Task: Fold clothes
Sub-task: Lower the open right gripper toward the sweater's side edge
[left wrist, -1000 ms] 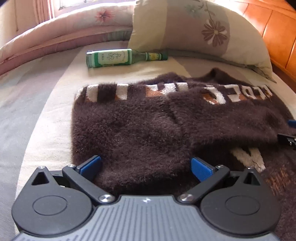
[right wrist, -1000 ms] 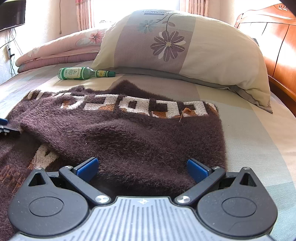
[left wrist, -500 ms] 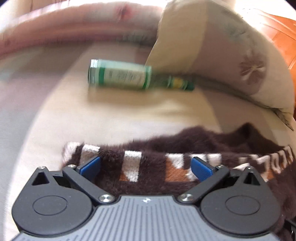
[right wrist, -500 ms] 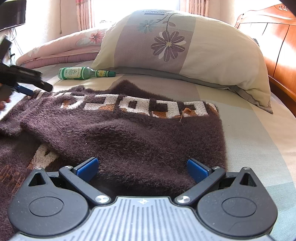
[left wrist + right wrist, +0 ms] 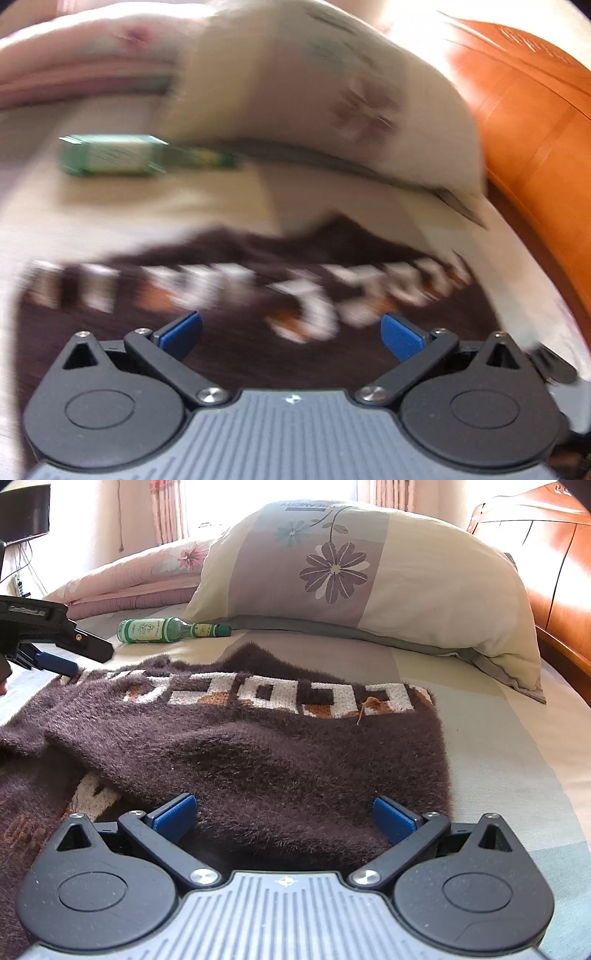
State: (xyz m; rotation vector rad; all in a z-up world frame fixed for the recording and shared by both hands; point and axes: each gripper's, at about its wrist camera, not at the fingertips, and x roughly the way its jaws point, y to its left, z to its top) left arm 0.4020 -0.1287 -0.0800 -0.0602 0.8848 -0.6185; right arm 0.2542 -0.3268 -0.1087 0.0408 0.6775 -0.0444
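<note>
Bed as work surface, wooden headboard on right. Right gripper jaws spread wide, low over near edge of sweater, which lies partly folded on bed. Left gripper also spread, above sweater's lettered band; view motion-blurred. Bottle beyond sweater, beside pillow.

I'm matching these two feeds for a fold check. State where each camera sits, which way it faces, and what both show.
Left wrist: on the left gripper, above the brown sweater, facing the pillow and headboard; blurred, own open fingers show.
Right wrist: on the right gripper, low at the sweater's near edge, facing the pillow; own open fingers and the left gripper show.
Shared: sweater, pillow, green bottle.
</note>
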